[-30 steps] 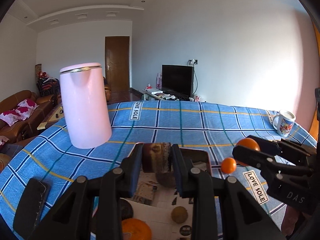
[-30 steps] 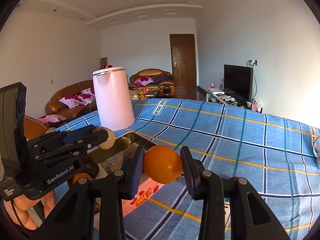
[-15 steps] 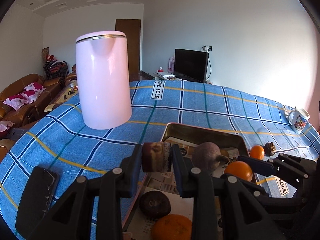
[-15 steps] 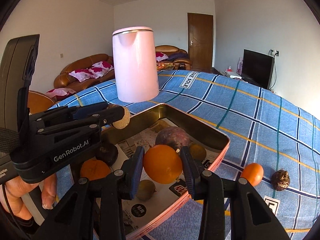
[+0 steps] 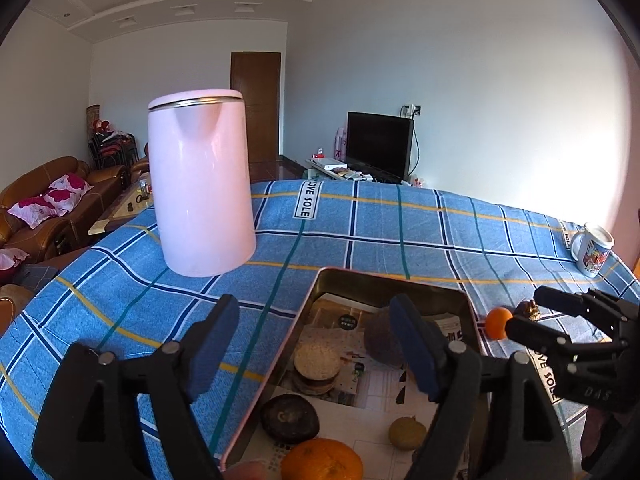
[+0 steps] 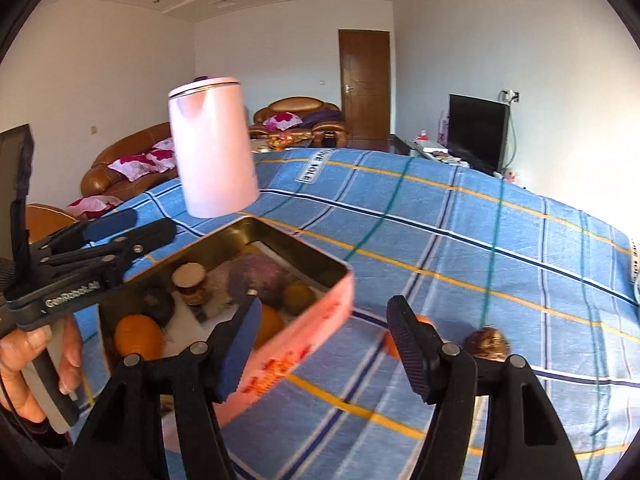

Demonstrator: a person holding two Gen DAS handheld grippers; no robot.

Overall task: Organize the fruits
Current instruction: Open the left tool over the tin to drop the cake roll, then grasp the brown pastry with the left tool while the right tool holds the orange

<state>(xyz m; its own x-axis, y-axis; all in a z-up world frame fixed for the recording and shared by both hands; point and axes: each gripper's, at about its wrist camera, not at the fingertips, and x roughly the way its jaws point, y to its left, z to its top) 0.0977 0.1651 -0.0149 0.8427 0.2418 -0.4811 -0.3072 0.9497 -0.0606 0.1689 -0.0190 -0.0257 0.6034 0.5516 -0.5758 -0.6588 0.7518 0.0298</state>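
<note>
**Both grippers let go over the tin, two fruits left outside**

From the left wrist, we saw the left gripper (image 5: pixel 312 344) with its jaws just spread wide and nothing between them; the brown-and-tan cylinder-shaped piece (image 5: pixel 317 368) lay below, inside the tin tray (image 5: pixel 308 304), next to a dark purple fruit (image 5: pixel 382 338), a dark round one (image 5: pixel 290 418), a small tan one (image 5: pixel 407 433) and a big orange (image 5: pixel 322 460). The risk we judged here: the left finger hung outside the tray's left wall, so a careless drop or sideways pull could have clipped the rim and shoved the tray toward the pink kettle (image 5: pixel 200 184).

From the right wrist, a blurred picture, we saw the right gripper (image 6: pixel 320 340) also freshly opened and empty, its orange (image 6: pixel 270 324) apparently resting inside the near wall of the tray (image 6: pixel 320 320). A small orange (image 6: pixel 400 336) and a brown knobbly fruit (image 6: pixel 487 343) sat on the blue checked cloth (image 6: pixel 480 240), outside the tray and half hidden behind the right finger. We reckoned a round fruit on that cloth could roll off if a finger nudged it rather than straddling it, and the right gripper, close over the near wall, could have tipped or dragged the tray.
</note>
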